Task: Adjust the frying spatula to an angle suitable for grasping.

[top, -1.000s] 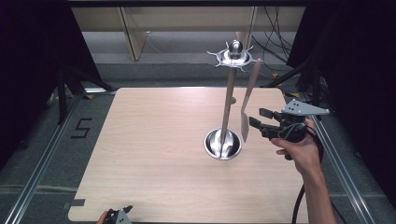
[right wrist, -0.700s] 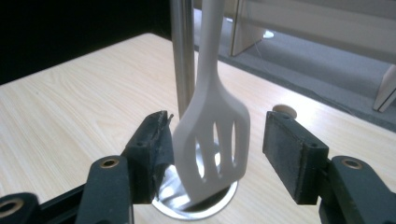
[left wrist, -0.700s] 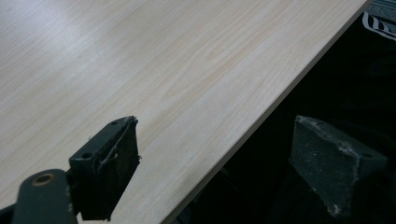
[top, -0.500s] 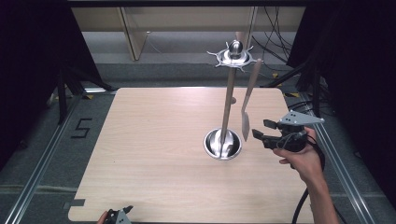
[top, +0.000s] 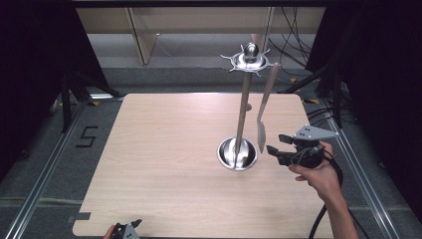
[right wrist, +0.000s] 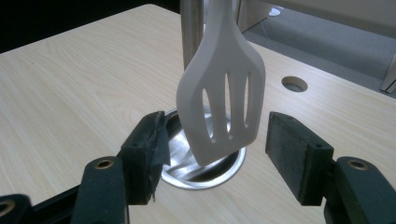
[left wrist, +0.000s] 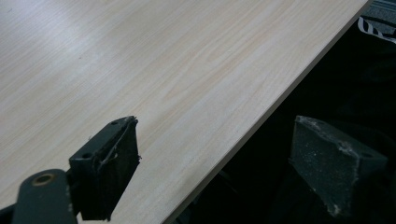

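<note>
A steel stand with a round base [top: 238, 153] and a tall pole carries a hook crown [top: 247, 60] at its top. A pale slotted spatula [top: 260, 127] hangs from one hook, right of the pole, its blade just above the base. My right gripper [top: 277, 144] is open at blade height, just right of the blade. In the right gripper view the spatula [right wrist: 222, 93] hangs free ahead of the gap of the right gripper [right wrist: 215, 135], touching neither pad. My left gripper [top: 124, 230] is at the table's near edge, and the left gripper [left wrist: 219, 154] is open and empty.
The light wooden table [top: 164, 149] has a small round hole [top: 248, 107] behind the stand. Metal rails run along both sides of the table, and cables lie on the floor at the back right. A cable trails from the right gripper along the forearm.
The right gripper has moved toward the near side and slightly left, staying open. The spatula still hangs from its hook. The left gripper has not moved.
</note>
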Demonstrator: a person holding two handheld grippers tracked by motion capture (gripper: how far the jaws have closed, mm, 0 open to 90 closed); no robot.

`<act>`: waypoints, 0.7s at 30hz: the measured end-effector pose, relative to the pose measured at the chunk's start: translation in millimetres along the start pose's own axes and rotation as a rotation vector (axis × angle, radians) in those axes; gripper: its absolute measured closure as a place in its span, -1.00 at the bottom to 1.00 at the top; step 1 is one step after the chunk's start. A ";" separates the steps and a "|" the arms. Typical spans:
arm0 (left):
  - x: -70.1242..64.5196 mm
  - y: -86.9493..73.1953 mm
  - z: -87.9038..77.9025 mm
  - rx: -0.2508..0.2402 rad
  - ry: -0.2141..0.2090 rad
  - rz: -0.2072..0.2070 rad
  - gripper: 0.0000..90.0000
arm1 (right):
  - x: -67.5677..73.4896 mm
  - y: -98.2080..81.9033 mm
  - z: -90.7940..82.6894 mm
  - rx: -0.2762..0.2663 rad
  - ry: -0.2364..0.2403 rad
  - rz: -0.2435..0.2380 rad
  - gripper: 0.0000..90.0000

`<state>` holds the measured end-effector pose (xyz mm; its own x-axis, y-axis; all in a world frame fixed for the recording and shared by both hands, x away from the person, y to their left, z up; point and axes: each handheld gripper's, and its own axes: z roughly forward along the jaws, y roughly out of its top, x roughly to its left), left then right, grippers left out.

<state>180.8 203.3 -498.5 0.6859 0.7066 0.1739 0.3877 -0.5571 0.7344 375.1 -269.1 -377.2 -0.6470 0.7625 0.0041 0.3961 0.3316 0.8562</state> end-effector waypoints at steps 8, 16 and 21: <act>3.5 0.2 0.5 -0.004 -0.009 0.041 -0.67 | 3.0 -5.7 1.0 -0.006 -0.003 0.005 -0.13; 3.2 0.2 -2.3 0.033 -0.004 0.026 -0.67 | 3.9 -10.2 0.8 -0.003 0.004 0.002 -0.16; 7.9 2.3 1.3 0.012 -0.012 0.083 -0.67 | 5.0 -15.7 2.9 -0.001 0.001 0.009 -0.17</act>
<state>187.9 207.1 -496.3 0.7235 0.6522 0.2263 0.3361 -0.6190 0.7098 367.6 -268.9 -392.1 -0.6444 0.7646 0.0124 0.4010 0.3240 0.8568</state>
